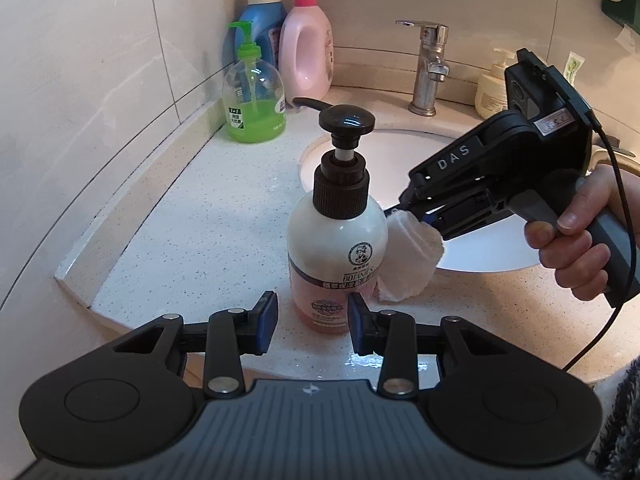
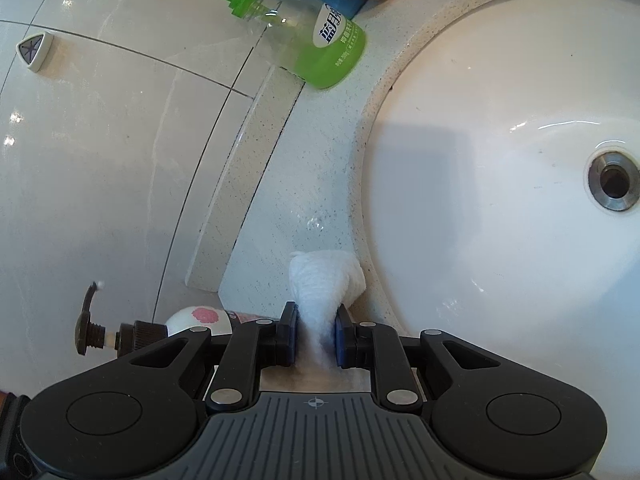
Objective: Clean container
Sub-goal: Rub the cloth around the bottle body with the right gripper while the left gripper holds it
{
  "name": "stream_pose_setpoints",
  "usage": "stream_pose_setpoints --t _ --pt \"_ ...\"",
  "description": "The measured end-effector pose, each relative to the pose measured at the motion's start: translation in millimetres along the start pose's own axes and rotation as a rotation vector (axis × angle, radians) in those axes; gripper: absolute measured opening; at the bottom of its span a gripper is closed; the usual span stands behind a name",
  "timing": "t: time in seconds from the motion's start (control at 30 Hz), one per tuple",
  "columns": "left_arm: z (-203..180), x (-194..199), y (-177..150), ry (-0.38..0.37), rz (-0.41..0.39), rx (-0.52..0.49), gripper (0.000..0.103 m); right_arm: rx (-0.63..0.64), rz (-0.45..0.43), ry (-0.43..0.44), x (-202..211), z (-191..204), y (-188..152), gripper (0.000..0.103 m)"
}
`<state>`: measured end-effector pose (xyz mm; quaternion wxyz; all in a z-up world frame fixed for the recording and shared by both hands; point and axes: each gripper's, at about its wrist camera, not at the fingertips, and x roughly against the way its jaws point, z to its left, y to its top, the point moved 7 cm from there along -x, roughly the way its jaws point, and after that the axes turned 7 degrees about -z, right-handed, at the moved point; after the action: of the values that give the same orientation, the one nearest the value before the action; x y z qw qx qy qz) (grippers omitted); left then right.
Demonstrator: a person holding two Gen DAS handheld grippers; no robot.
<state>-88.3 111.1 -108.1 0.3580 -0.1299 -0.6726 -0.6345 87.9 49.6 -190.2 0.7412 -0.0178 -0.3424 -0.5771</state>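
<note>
A white and pink pump bottle [image 1: 336,256] with a dark pump head stands on the speckled counter [image 1: 192,240] by the sink. My left gripper [image 1: 313,322] is open, its blue pads on either side of the bottle's base, just in front of it, not touching. My right gripper [image 1: 416,216] is shut on a white cloth [image 1: 408,256] and holds it against the bottle's right side. In the right wrist view the cloth [image 2: 324,280] sticks out between the pads of the right gripper [image 2: 316,336], and the bottle [image 2: 192,320] shows at the lower left.
A white sink basin [image 2: 500,160] with a drain [image 2: 614,180] lies right of the bottle. A green soap dispenser [image 1: 252,92], a blue bottle [image 1: 262,16] and a pink bottle [image 1: 306,44] stand at the back wall. A chrome tap [image 1: 428,68] and a cream jar [image 1: 492,88] stand behind the basin.
</note>
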Motion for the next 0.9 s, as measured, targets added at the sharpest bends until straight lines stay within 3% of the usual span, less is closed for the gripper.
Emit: stream_pose_setpoints --t 0.17,0.4,0.53,0.7,0.9 --pt "1.4 2.7 4.1 -0.027 -0.019 -0.005 0.043 0.079 0.021 -0.027 6.5 11.3 -0.1 0.02" --pt "-7.9 1.1 7.2 -0.044 -0.029 -0.002 0.043 -0.008 -0.064 0.13 24.9 39.7 21.2 0.02" --pt "-9.3 -2.7 7.4 -0.05 -0.031 -0.006 0.043 0.015 -0.047 0.169 18.9 53.3 23.8 0.02" --pt "-6.3 -3.5 6.1 -0.052 -0.03 -0.01 0.043 0.013 -0.023 0.164 0.4 50.6 14.8 0.02" --pt "-4.3 -4.1 2.2 -0.053 -0.021 -0.012 0.043 0.018 -0.005 0.073 -15.1 32.4 2.2 0.02"
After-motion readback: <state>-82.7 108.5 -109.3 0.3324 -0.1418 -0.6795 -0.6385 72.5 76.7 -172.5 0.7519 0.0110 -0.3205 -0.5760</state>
